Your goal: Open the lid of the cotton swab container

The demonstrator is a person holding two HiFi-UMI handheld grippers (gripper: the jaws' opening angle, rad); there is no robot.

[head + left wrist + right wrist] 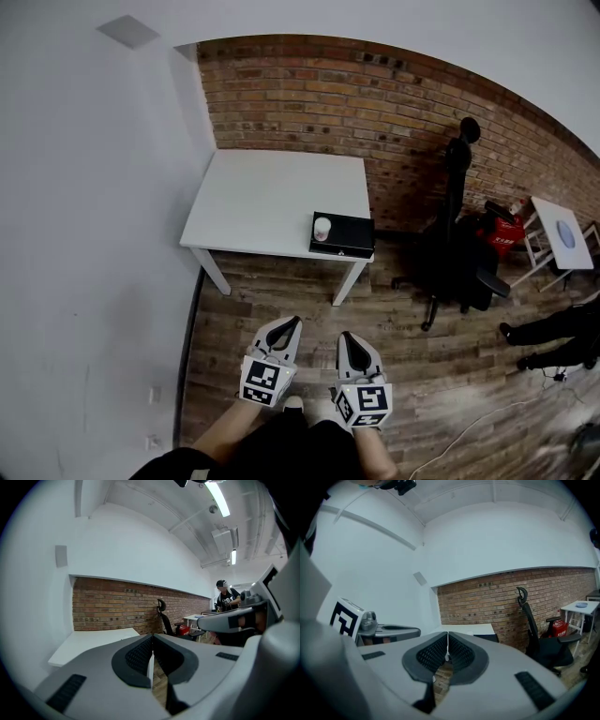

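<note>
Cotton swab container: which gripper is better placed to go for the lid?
Right gripper, narrowly: the table and black box lie straight beyond its jaws, while the left gripper sees the table off to one side. Both are shut, empty, well short of the cotton swab container.

Left gripper (288, 324) and right gripper (348, 338) side by side, fingers closed, empty.
</note>
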